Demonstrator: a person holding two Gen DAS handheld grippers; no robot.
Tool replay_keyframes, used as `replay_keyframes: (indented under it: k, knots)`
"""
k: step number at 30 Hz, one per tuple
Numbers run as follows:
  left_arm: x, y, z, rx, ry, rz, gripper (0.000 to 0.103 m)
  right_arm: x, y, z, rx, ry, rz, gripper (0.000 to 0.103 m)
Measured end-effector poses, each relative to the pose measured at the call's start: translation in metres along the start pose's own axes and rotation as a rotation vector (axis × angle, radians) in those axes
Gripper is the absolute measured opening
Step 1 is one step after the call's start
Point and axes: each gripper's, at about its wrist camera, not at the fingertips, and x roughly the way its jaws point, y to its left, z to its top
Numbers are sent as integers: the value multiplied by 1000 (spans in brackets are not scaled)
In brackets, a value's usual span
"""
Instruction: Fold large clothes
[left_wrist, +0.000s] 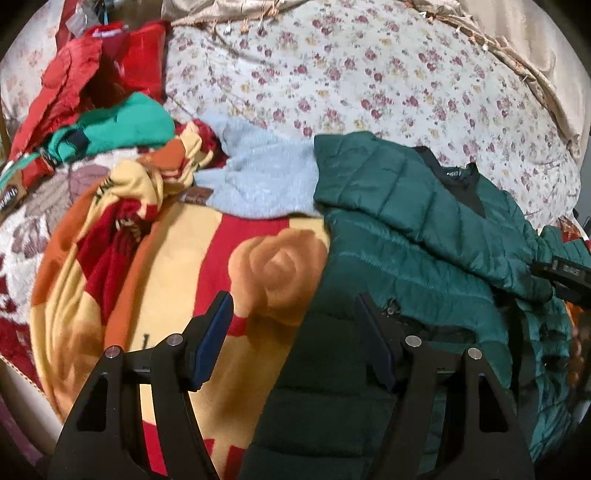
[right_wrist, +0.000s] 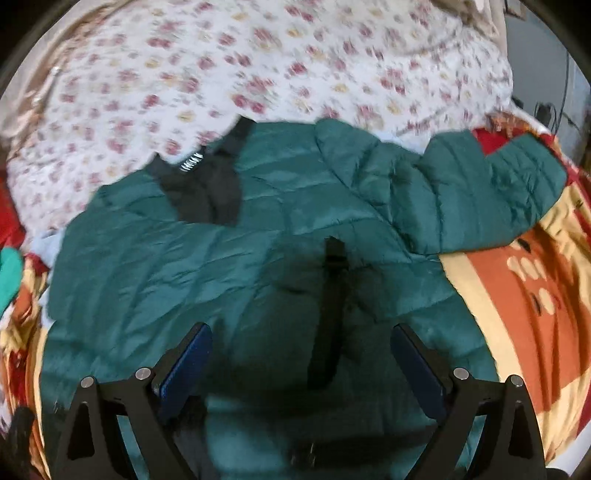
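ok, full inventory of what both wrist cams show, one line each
puffer jacket: 1, dark green, spread on the blanket, one sleeve folded across it
blanket: 1, yellow, red and orange, under the jacket
floral quilt: 1, white with pink flowers, behind the jacket
fleece garment: 1, pale blue, left of the jacket
clothes pile: red and bright green items, far left
left gripper: 1, black with blue pads, open, over the jacket's edge
right gripper: 1, same, open, above the jacket

The quilted jacket (left_wrist: 424, 236) is dark green with a black collar lining (right_wrist: 207, 192). The blanket (left_wrist: 177, 266) under it shows yellow, red and orange with a rose pattern. The quilt (left_wrist: 369, 81) at the upper frame is white with small pink flowers. Upper left: a red garment (left_wrist: 74, 81), a bright green one (left_wrist: 125, 125), a pale blue fleece (left_wrist: 258, 181)
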Motion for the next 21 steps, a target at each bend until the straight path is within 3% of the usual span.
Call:
replay_keyframes:
  k: [3, 6, 10, 14, 16, 18, 21]
  knots:
    - [7, 0, -2, -16, 26, -12, 68, 18, 0, 14, -10, 82, 71, 42]
    - [8, -3, -4, -6, 27, -6, 68, 18, 9, 34, -79, 63, 49, 22]
    - [13, -8, -7, 10, 33, 9, 68, 26, 8, 65, -99, 3, -33, 21]
    - [20, -14, -9, 25, 49, 23, 68, 62, -3, 74, -79, 51, -94, 22]
    - [22, -18, -10, 40, 46, 31, 68, 66, -7, 70, -64, 44, -87, 36]
    - [24, -22, -10, 53, 40, 45, 68, 52, -11, 67, -56, 15, -72, 44]
    - [23, -27, -12, 74, 23, 74, 68, 23, -25, 61, -46, -8, 17, 49]
